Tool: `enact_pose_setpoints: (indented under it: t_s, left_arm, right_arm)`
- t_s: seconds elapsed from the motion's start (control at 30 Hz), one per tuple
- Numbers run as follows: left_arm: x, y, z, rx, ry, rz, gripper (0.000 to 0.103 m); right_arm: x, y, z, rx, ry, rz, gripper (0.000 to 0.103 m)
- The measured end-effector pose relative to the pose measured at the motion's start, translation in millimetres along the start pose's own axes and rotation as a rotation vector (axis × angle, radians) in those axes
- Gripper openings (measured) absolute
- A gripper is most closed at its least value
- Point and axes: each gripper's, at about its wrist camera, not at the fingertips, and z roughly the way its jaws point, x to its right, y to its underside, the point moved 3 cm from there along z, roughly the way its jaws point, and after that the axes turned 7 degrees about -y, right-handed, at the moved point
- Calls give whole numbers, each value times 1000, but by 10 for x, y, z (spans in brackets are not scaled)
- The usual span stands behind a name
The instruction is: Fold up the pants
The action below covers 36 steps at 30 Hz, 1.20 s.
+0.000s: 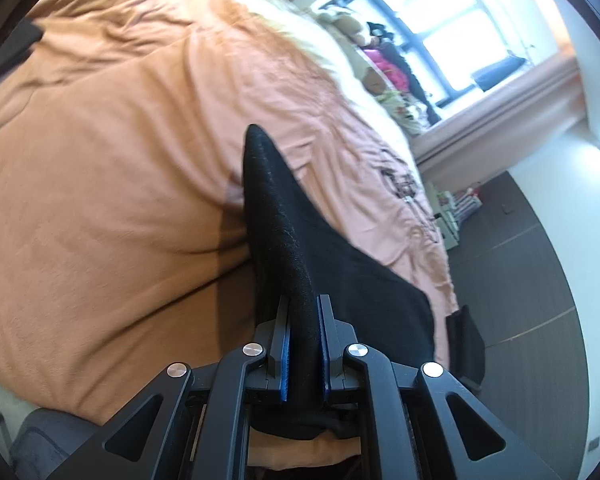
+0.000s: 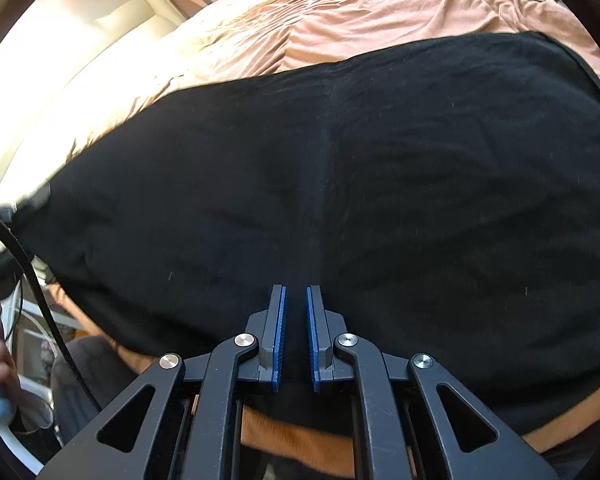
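Blue pads of the left gripper [image 1: 303, 344] clamped a ridge of the black pants [image 1: 284, 232], running toward twelve o'clock over the orange bedspread [image 1: 100, 160]. Right gripper [image 2: 296, 336] pinched the cloth too, probably both lifting an edge to fold across.

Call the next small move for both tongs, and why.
Probably carry the held edge across and lay it down. Left tongs pinch a raised fold of the pants; right tongs grip the near edge, the rest spread flat on the bed, so no fold is laid yet.
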Motion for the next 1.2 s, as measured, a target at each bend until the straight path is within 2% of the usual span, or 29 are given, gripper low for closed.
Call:
enact_pose_setpoints:
  t_s: [0.1,0.23,0.3,0.6,0.8,1.07,1.13,1.2]
  left_arm:
    - [272,-23,-80,19,26,40,12]
    - [652,-26,-145,35,34,113,12]
    - [821,4,-166,41,27,150,12]
    - [1568,200,-99,62,-11,303,12]
    - [1972,358,40,49,-6,373,12]
    - [2377,594,312,5,13,435,12]
    - [2476,655,395,-9,18,449,12]
    - [2566,713,466,-22,23,462,12]
  right_arm:
    - [66,57,-127,3,-42,12,6]
    - [172,53,-389,48,-67,12,6]
    - [207,64,-538,78,-77,6,10]
    - [490,113,-1199,212,-112,28,10]
    - [687,235,-1571,296,-103,56,10]
    - [993,454,-1794,357,-106,156,10]
    - [1045,512,-1852,383,-96,192,14]
    - [1155,525,-1941,411,-92,234,25]
